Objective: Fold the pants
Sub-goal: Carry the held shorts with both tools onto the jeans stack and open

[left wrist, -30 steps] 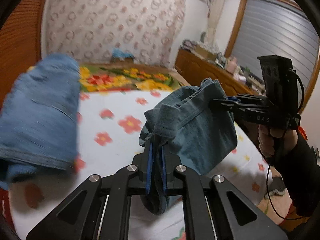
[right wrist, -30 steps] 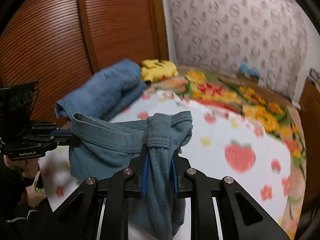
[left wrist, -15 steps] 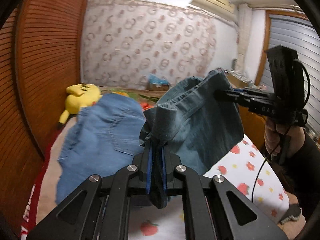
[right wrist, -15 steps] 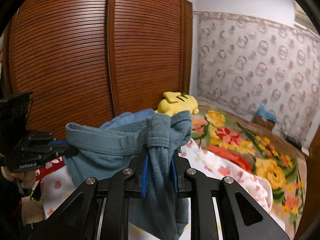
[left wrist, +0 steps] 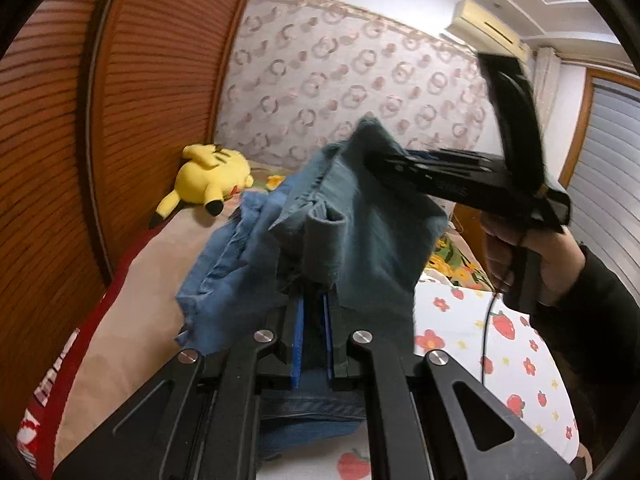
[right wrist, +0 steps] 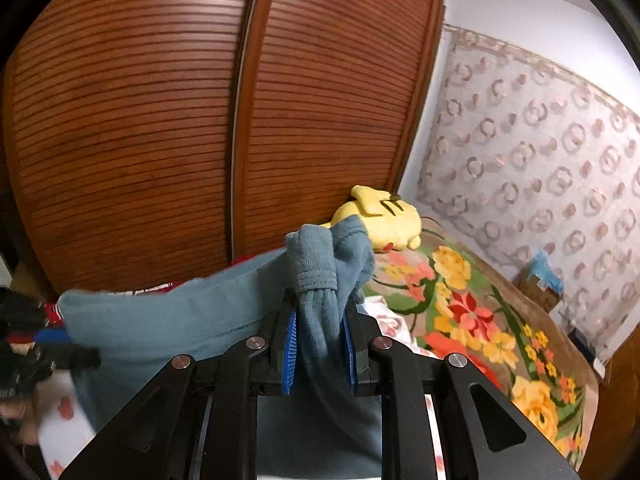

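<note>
I hold grey-blue pants (left wrist: pixel 372 240) up in the air between both grippers. My left gripper (left wrist: pixel 312 320) is shut on one end of the waistband, which bunches above its blue pads. My right gripper (right wrist: pixel 318 332) is shut on the other end (right wrist: pixel 320 264); it also shows in the left wrist view (left wrist: pixel 400 164), up and to the right, gripping the fabric's top edge. The cloth (right wrist: pixel 168 320) stretches between them and hangs down. My left gripper appears at the left edge of the right wrist view (right wrist: pixel 72 344).
A second pair of lighter blue jeans (left wrist: pixel 224 272) lies on the bed behind the held pants. A yellow plush toy (left wrist: pixel 208 180) lies by the brown slatted wardrobe (right wrist: pixel 160 120). The bed has a strawberry sheet (left wrist: pixel 512 344) and a floral blanket (right wrist: pixel 472 312).
Both grippers have lifted and swung left toward the wardrobe with the pants still held. The right gripper now sits higher and closer to the left one.
</note>
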Demonstrator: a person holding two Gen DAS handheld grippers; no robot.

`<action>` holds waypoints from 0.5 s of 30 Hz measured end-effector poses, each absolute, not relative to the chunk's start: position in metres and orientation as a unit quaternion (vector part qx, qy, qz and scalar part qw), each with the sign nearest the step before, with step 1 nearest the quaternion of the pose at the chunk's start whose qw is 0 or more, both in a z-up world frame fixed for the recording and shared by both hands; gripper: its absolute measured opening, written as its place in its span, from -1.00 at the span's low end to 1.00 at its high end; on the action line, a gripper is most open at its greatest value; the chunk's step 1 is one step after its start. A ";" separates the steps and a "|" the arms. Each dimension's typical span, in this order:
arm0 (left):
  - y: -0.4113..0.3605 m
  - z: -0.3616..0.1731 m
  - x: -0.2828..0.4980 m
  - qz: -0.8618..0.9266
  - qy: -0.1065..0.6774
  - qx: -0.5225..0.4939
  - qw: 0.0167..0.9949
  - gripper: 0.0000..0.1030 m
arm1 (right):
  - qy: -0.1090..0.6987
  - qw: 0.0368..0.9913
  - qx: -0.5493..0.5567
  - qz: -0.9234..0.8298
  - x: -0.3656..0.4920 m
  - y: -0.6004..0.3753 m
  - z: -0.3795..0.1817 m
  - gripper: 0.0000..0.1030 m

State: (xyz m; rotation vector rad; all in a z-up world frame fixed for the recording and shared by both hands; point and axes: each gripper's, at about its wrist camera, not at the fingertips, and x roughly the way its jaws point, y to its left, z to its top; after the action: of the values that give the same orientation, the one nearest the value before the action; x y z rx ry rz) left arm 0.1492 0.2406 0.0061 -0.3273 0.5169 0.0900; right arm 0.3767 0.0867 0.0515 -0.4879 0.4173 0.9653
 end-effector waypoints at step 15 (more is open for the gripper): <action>0.255 -0.010 0.135 0.083 0.276 -0.170 0.942 -0.58 | 0.239 0.838 -0.163 0.463 0.419 0.104 0.028 -0.18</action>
State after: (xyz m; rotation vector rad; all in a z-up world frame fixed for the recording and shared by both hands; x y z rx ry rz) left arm 0.1346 0.2549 -0.0099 -0.3473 0.5631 0.1696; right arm 0.4189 0.1040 0.0275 -0.3458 0.5051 0.9802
